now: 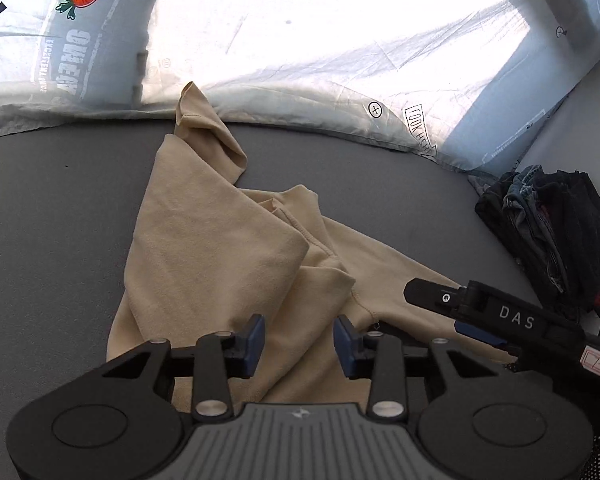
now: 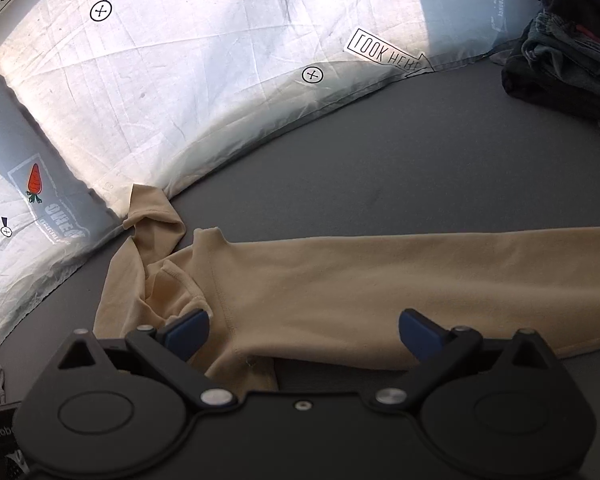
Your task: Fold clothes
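While we hover: beige shirt (image 1: 220, 256) lies crumpled on grey mattress (image 1: 60, 200)
Left gripper (image 1: 299, 344): jaws partly apart, gripping nothing;
Right gripper (image 2: 304, 334): jaws wide, empty, over shirt

Both tools are matte black plastic with the same build. The left claw (image 1: 299, 346) has two angular linkage arms pinned with round silver rivets, each ending in a dark blue rubber pad. Two raised round discs flank a ribbed grey centre plate that bears a small pale emblem. The right claw (image 2: 304, 336) shows the same black arms, silver rivets and blue pads, with one small screw set in the middle of its black body. Seen from the left wrist camera, its finger carries white letters "DAS", a silver screw near the tip, a blue strip underneath and a white handwritten label edged in red.
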`<state>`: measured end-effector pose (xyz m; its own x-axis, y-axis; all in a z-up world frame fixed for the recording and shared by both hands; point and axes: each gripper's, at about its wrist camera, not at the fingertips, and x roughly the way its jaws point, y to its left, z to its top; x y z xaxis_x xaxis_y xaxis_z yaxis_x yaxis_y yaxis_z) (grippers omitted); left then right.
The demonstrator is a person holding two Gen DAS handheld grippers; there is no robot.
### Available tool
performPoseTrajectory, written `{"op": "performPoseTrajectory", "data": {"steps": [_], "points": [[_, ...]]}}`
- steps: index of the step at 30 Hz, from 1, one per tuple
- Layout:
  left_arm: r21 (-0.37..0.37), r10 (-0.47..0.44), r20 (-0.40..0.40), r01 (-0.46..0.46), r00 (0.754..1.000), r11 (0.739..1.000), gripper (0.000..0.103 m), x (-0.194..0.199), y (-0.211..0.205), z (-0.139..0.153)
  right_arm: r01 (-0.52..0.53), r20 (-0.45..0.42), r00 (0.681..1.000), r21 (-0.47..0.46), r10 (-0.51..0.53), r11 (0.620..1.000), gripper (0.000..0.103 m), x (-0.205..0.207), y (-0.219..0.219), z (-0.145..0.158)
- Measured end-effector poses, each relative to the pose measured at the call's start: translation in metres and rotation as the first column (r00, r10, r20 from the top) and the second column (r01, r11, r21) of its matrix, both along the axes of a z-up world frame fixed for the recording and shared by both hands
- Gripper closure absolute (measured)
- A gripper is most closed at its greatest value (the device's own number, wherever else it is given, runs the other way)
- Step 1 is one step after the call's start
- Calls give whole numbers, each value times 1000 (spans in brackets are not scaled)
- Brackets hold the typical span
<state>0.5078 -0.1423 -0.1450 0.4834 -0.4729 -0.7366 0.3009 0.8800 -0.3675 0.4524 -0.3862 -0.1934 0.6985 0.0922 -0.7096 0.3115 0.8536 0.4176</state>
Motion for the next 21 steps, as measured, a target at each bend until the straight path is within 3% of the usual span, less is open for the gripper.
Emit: {"op": "performPoseTrajectory", "data": {"steps": [5,8,11,17,19,20,21], "points": [[-14,132,26,-132,991,991,52,25,29,12,16,19,1000,124,-18,992,1,8,2,-12],[32,186,10,-186,983,982,50,52,40,1,27,4,1000,81,-27,996,1,13,1,-16],[16,216,-31,-215,976,976,36,78,50,-14,32,-12,999,39,-31,999,1,14,-3,-21],[15,215,-79,-215,973,977,35,128,40,-41,13,-11,1000,12,-13,1000,0,16,-4,-23],[-2,221,-94,-223,971,975,39,142,36,-46,1,-18,1000,-20,-1,1000,0,19,1,-23],[0,230,-90,-231,969,973,53,146,35,-46,-4,-21,1000,-32,3,999,0,20,2,-23],[16,239,-84,-238,968,971,78,148,33,-44,-9,-24,1000,-44,8,999,0,20,4,-22]]}}
